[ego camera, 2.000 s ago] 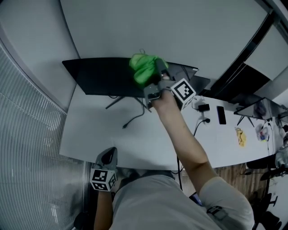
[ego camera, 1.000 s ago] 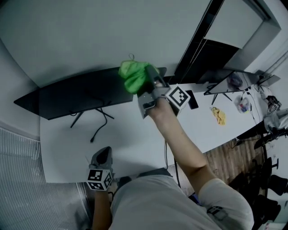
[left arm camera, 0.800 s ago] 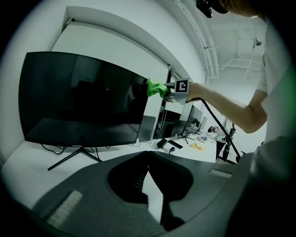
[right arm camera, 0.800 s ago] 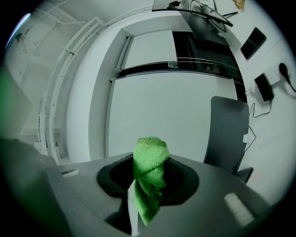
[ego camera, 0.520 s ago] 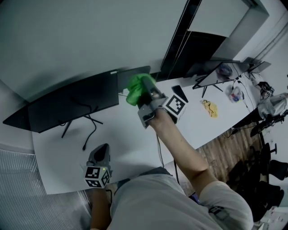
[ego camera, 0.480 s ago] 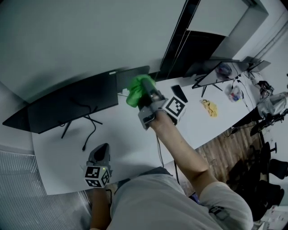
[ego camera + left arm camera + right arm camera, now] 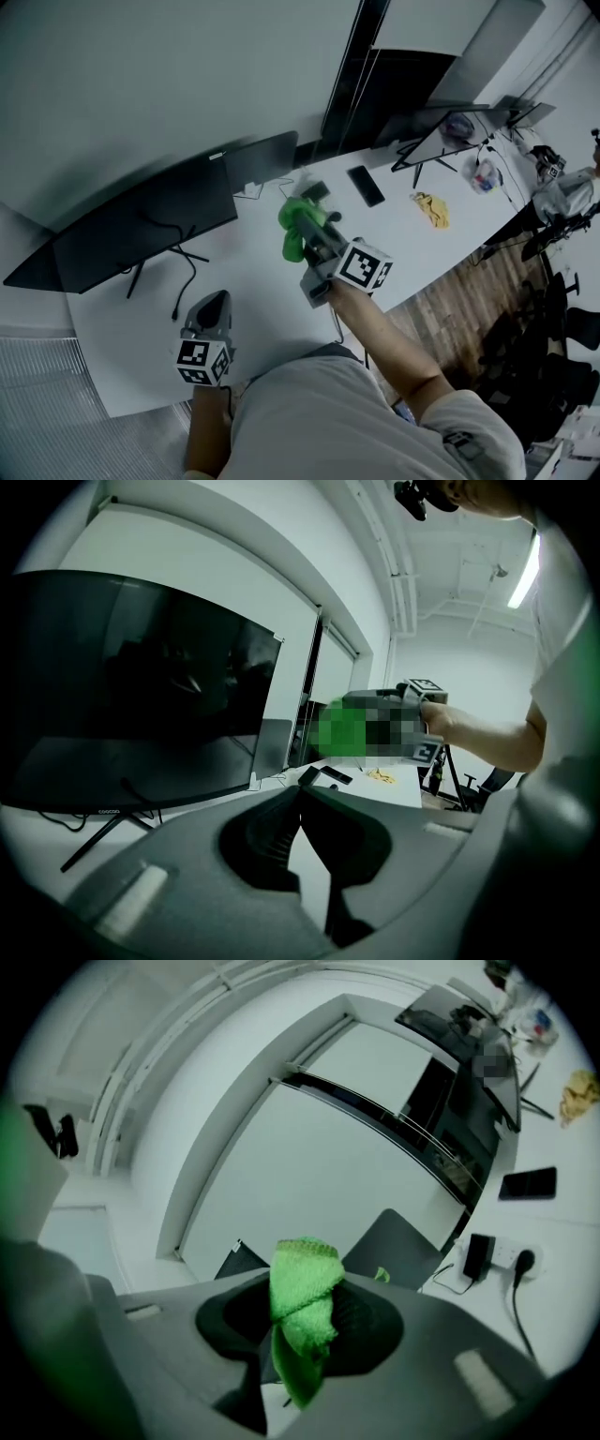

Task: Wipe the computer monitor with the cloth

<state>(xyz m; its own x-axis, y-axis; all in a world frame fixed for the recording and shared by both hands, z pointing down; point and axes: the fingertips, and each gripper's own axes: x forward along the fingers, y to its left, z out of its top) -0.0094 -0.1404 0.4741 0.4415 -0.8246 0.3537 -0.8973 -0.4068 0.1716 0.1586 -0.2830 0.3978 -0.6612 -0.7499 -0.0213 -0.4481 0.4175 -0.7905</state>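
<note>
The black monitor (image 7: 141,230) stands on its thin legs at the back left of the white desk (image 7: 244,281); it fills the left of the left gripper view (image 7: 141,686). My right gripper (image 7: 314,246) is shut on a bunched green cloth (image 7: 298,223), held over the middle of the desk, off to the right of the screen and clear of it. The cloth (image 7: 305,1302) sticks up between the jaws of the right gripper (image 7: 302,1335). My left gripper (image 7: 214,305) hangs low near the desk's front edge; the left gripper (image 7: 300,794) has its tips together, holding nothing.
A smaller dark screen (image 7: 262,161) stands right of the monitor. A black adapter (image 7: 314,190), a phone (image 7: 364,185) and a yellow crumpled thing (image 7: 431,210) lie further right. A cable (image 7: 183,281) trails from the monitor's stand. More screens (image 7: 441,131) stand at the far right.
My right gripper has carried the green cloth away from the monitor's right end, down and toward me over the desk. The left gripper has stayed low near the front edge.
</note>
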